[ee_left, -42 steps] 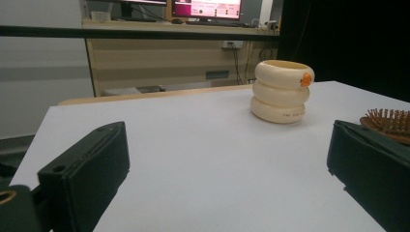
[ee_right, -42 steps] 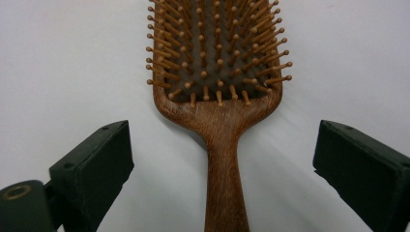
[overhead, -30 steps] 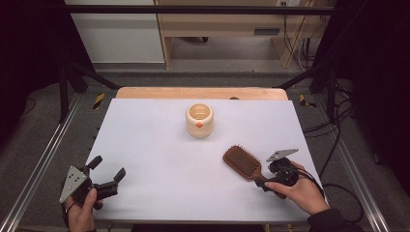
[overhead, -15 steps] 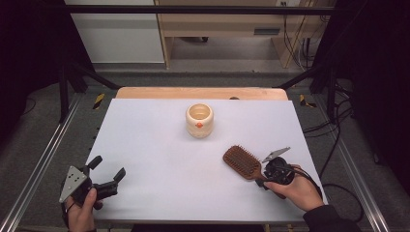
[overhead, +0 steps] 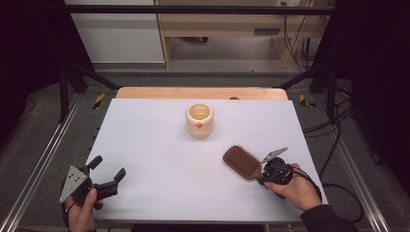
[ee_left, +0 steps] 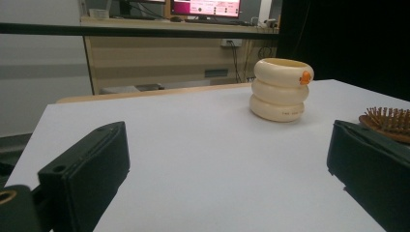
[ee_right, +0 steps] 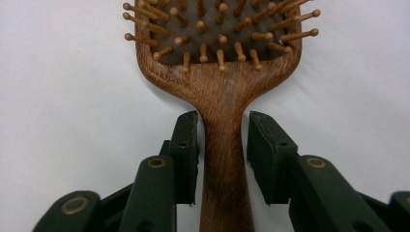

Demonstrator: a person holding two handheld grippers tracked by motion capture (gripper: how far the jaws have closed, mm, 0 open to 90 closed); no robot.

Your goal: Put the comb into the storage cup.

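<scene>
Straddling the handle of the one hairbrush (ee_right: 220, 96), the right gripper (ee_right: 222, 140) has just been closing; its jaws flank the wood, slivers of gap remaining. The brush's long axis runs toward ten o'clock on the table (overhead: 145, 145). The left gripper (overhead: 107, 169), jaws apart and empty, sits well off at eight o'clock. One ringed cup (overhead: 199, 120) stands centre.

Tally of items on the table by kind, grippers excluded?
Wooden hairbrush: 1
Cream ringed cup: 1
Total: 2
</scene>
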